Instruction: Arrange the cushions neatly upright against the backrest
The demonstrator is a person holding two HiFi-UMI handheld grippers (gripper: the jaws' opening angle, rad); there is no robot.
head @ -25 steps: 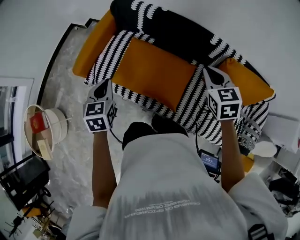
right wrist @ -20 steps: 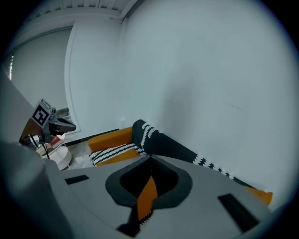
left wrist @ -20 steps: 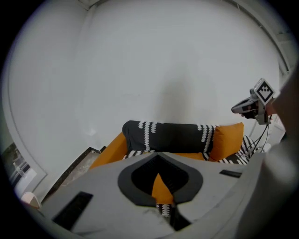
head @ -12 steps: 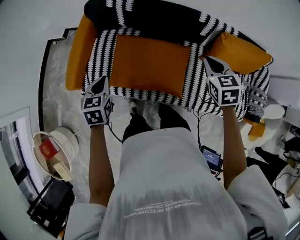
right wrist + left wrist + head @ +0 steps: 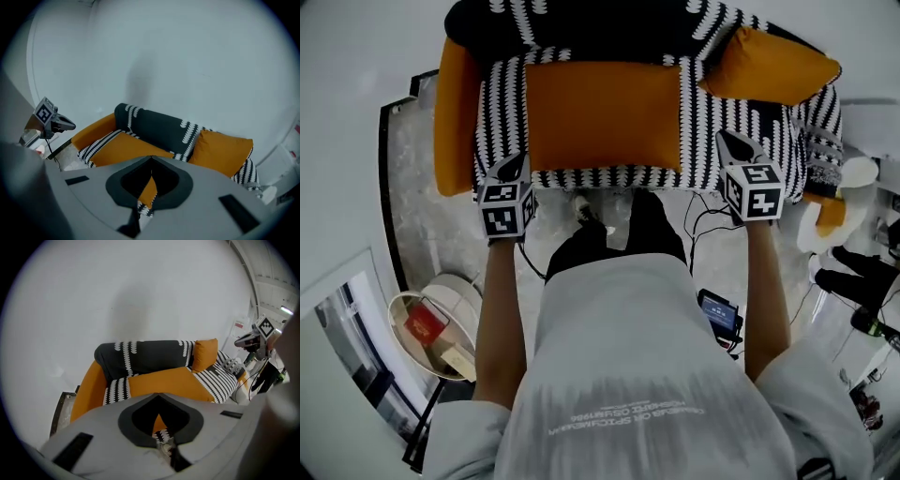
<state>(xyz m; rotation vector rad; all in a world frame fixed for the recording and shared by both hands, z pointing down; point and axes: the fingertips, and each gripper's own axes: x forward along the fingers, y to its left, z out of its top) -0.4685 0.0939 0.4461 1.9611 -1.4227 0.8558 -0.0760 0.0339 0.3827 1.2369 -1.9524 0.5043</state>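
Note:
A small sofa has a black backrest (image 5: 581, 23), a striped cover and a flat orange seat pad (image 5: 602, 114). One orange cushion (image 5: 769, 66) leans at the sofa's right end, against the backrest corner; it also shows in the left gripper view (image 5: 205, 354) and the right gripper view (image 5: 220, 152). My left gripper (image 5: 514, 169) hovers at the seat's front left corner, shut and empty (image 5: 159, 397). My right gripper (image 5: 733, 145) hovers at the front right corner, also shut with nothing in it (image 5: 151, 159). Neither touches a cushion.
An orange arm (image 5: 455, 112) runs along the sofa's left side. A round basket stand (image 5: 431, 328) sits on the floor at lower left. A small device (image 5: 719, 314) with cables lies at right, beside a white round table (image 5: 853, 178). The person's shoe (image 5: 586, 208) is by the sofa front.
Both grippers have come down and closer to the sofa's front edge. The head view has swung, so the sofa now lies square across the top.

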